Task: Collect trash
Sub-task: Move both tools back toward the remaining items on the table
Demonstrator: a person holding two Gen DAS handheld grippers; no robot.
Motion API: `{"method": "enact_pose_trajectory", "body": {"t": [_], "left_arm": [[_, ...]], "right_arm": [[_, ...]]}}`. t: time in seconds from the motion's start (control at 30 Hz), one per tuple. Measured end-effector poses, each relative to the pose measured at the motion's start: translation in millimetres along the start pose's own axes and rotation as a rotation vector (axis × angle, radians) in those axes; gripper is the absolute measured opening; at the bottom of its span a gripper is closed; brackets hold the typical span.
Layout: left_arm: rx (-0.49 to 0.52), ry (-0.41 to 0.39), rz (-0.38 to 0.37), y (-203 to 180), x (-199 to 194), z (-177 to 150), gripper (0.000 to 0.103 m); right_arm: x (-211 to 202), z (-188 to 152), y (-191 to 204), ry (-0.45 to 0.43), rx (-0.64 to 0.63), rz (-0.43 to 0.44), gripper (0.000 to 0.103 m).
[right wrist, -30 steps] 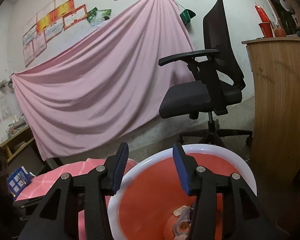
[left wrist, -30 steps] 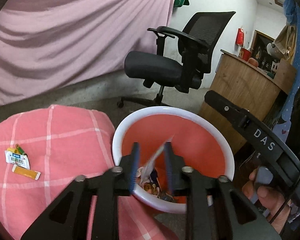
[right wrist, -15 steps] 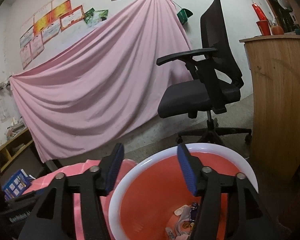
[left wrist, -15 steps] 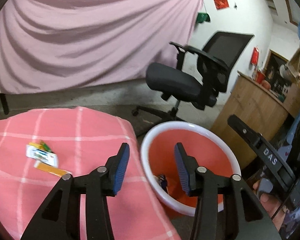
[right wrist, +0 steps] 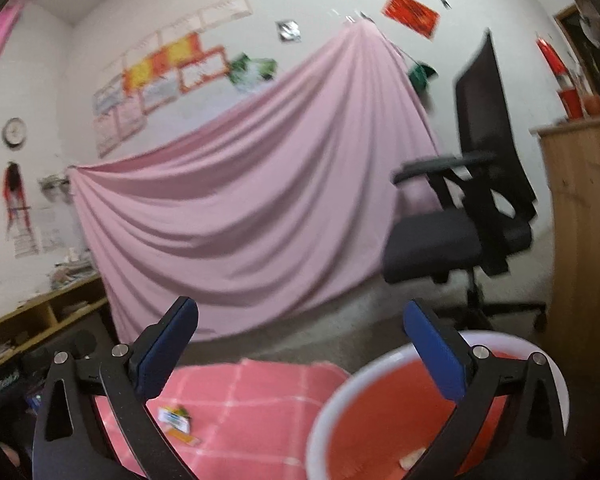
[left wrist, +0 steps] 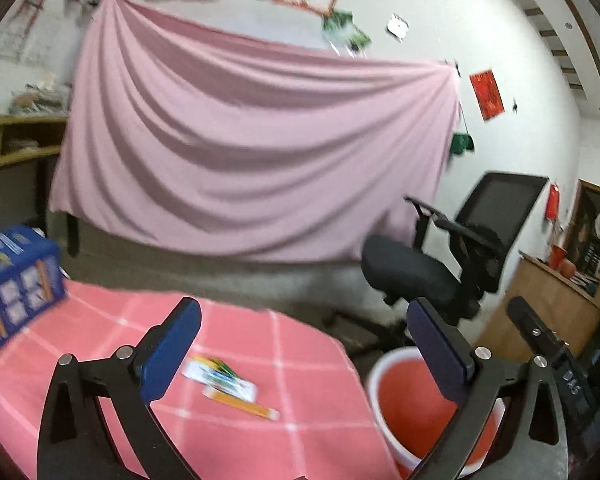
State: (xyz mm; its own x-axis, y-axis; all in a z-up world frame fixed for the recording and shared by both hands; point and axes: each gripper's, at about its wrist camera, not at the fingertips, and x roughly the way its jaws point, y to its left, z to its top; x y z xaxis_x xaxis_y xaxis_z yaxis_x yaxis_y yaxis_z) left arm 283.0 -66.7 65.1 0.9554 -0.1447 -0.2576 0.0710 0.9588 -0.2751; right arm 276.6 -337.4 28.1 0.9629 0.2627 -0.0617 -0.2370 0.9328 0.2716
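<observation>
Bench (left wrist: 292,344): we saw pink check cloth, wrappers (left wrist: 224,380) lying mid-cloth, blue box (left wrist: 12,280) at its left | bin (left wrist: 404,396) just right of bench | left gripper (left wrist: 300,354), right gripper (right wrist: 300,354): jaws opening, empty | pink sheet (left wrist: 260,152) behind, chair (left wrist: 440,264) right.
</observation>
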Motion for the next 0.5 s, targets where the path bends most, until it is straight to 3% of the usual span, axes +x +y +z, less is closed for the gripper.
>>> {"method": "enact_pose_trajectory", "body": {"t": [0.23,0.5], "left_arm": [[0.049,-0.089,0.087,32.1,-33.1,-4.1,0.101],[0.061,-0.165,0.188,61.7,-50.1,-14.9,0.101]], "right_arm": [[-4.2,-1.6,40.9,-0.084,-0.120,0.047,0.103],[8.9,-16.0,82.8,-0.079,-0.235,0.086,0.103]]}}
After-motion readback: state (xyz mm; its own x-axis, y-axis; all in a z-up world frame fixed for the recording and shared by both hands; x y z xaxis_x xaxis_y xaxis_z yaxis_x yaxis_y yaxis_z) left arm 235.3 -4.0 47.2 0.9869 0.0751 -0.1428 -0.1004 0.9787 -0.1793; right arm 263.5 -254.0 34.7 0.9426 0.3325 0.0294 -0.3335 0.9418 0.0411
